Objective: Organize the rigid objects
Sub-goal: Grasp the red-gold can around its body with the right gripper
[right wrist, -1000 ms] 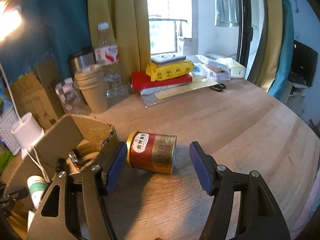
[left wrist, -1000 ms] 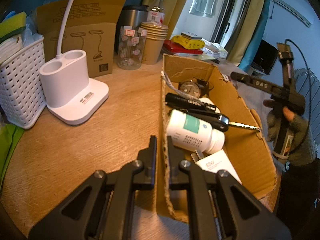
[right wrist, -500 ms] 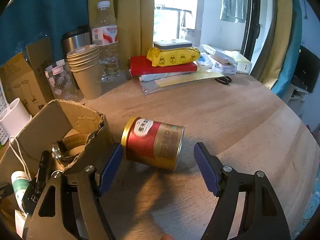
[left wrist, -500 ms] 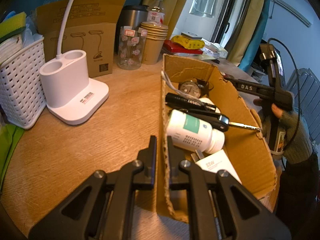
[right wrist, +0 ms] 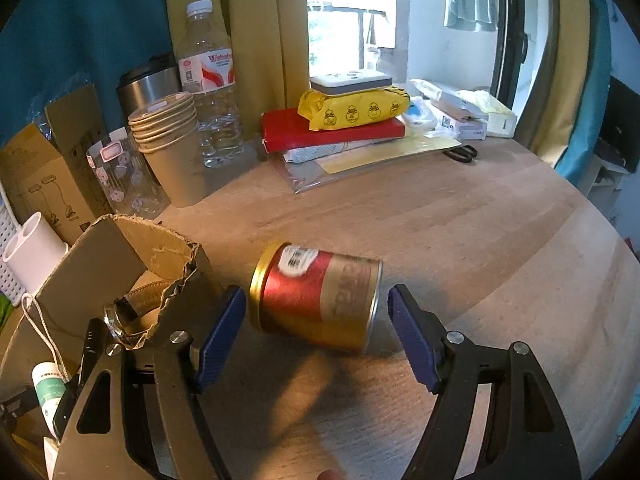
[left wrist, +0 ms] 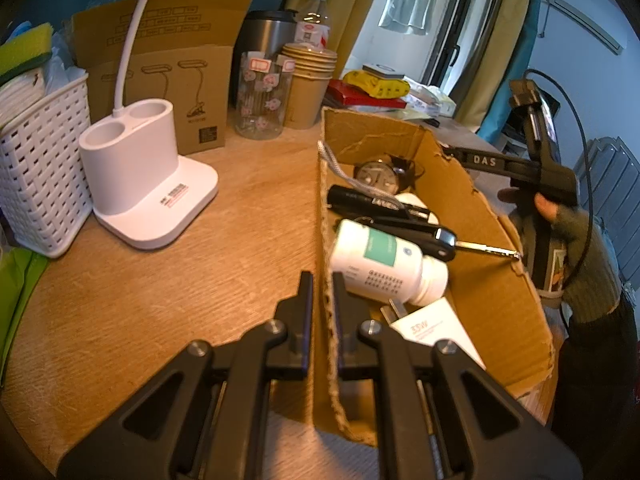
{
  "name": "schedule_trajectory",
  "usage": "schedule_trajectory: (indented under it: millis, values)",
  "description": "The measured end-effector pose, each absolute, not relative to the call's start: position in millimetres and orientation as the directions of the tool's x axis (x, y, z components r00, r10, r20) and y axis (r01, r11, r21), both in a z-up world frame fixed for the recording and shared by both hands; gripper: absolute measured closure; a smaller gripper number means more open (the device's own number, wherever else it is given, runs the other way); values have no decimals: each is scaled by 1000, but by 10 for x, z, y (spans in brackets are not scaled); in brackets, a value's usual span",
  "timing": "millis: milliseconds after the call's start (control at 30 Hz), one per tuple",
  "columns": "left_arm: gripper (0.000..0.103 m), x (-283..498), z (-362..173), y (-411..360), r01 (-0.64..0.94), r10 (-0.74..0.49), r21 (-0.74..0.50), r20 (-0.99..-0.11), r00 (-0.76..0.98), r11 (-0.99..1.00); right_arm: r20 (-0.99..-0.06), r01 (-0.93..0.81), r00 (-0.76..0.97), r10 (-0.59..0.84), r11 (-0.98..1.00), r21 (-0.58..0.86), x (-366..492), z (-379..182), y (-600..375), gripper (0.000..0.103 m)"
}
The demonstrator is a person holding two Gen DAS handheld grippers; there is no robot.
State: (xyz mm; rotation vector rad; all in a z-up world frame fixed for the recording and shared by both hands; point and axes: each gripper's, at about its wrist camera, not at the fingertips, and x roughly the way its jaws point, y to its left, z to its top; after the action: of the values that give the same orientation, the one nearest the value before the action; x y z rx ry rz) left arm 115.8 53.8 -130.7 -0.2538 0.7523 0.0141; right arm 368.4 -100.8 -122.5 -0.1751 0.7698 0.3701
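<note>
Red-and-gold tin (right wrist: 316,300) lies on its side at your right gripper's (right wrist: 312,334) twelve o'clock, long axis running nine to three between wide jaws that touch nothing; your left gripper (left wrist: 322,300) pinches the cardboard box (left wrist: 472,276) wall.

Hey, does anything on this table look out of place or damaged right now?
Yes. A red and gold can lies tipped on its side on the table, outside the cardboard box that holds the other small things. The box's top edges are torn and ragged.
</note>
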Motion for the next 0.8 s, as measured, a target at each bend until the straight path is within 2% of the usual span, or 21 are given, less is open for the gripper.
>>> schedule_trajectory:
  millis: [233, 300, 800]
  values:
    - [94, 1157, -1308, 537, -103, -78, -223, -678, 731, 969, -711, -371, 650, 268, 929, 10, 3716, -1229, -1032, 28]
    - [94, 1157, -1307, 536, -103, -78, -223, -677, 732, 969, -710, -378, 648, 276, 926, 15, 3706, -1227, -1026, 37]
    - [94, 1155, -1307, 533, -103, -78, -223, -677, 732, 969, -667, -351, 691, 278, 936, 27, 3481, -1085, -1102, 37]
